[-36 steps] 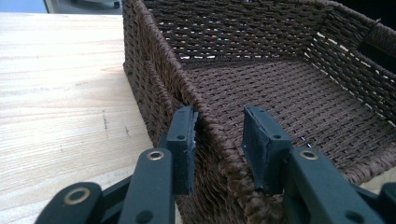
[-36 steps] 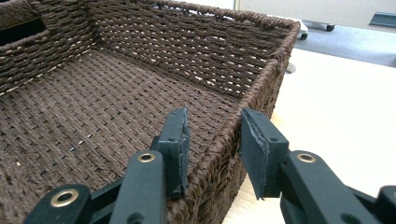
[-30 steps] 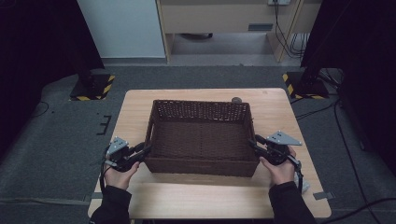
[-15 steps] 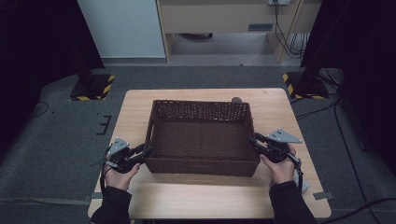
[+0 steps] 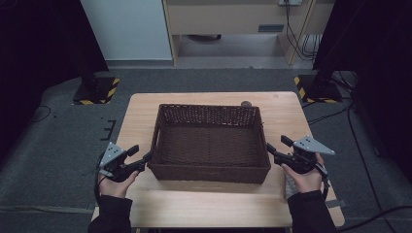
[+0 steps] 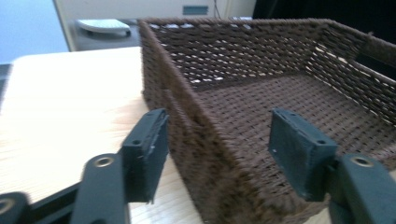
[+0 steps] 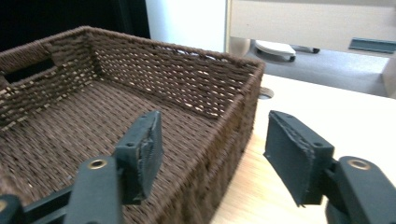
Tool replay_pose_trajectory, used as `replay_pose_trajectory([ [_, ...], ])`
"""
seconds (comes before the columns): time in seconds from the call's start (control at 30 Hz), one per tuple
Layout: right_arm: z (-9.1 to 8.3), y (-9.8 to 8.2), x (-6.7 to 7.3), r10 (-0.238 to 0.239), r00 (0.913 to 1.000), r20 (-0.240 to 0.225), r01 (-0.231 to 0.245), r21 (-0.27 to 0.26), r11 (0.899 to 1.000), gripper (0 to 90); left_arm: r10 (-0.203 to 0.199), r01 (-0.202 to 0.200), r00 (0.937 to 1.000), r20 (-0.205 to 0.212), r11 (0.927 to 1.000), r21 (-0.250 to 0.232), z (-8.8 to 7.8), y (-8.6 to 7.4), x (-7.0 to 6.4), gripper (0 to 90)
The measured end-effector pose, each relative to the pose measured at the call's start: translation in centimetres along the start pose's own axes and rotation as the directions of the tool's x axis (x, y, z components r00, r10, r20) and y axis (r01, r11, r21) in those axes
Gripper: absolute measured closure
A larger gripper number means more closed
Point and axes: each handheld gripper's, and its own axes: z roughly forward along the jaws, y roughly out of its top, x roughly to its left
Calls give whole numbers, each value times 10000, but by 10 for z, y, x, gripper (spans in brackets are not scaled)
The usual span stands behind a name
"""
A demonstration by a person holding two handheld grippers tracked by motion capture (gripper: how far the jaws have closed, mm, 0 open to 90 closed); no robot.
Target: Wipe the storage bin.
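One brown woven basket [image 5: 209, 145] is standing on the wooden table [image 5: 204, 204], nearer to the far edge than to the near edge, and about midway between the left and right edges. The basket is rectangular with low walls, and nothing is lying inside it; the woven floor is showing bare in all three views. A cut-out handle hole is showing in each short wall.

Two grippers are working at it, one at each short side. The left gripper [image 6: 219, 144] is standing wide open, and its jaws have just been opening; the left wall of the basket [image 6: 187, 135] is passing between the two jaws, but the pads are not pressing on it. The right gripper [image 7: 212, 149] is also wide open, its jaws having just been opening, with the right wall of the basket [image 7: 233, 135] between them and free of both pads.

In the high view the left gripper [image 5: 138, 156] is at the near left corner of the basket, and the right gripper [image 5: 278, 148] is just beside the right wall.

One small round dark thing [image 5: 247, 103] is lying on the table behind the basket, near the far edge.
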Motion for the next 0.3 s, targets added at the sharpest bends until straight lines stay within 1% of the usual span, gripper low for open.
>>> replay_pose_trajectory([
  [0.07,-5,-2,-3,-17,9999,164,16,10,10000,335,-117,114,9997,-233,9999,-107,-5,-2,6,318],
  [0.13,-11,-6,-7,76,9995,298,-78,65,9999,319,-201,197,9985,-518,9998,-73,-9,-5,13,297],
  [0.27,-22,-14,-20,261,9966,787,-273,141,9995,290,-391,411,9942,-1006,9990,177,-12,-15,26,268],
  [0.3,-25,-16,-22,401,9952,887,-413,113,9991,285,-456,489,9926,-1126,9985,262,-12,-18,28,262],
])
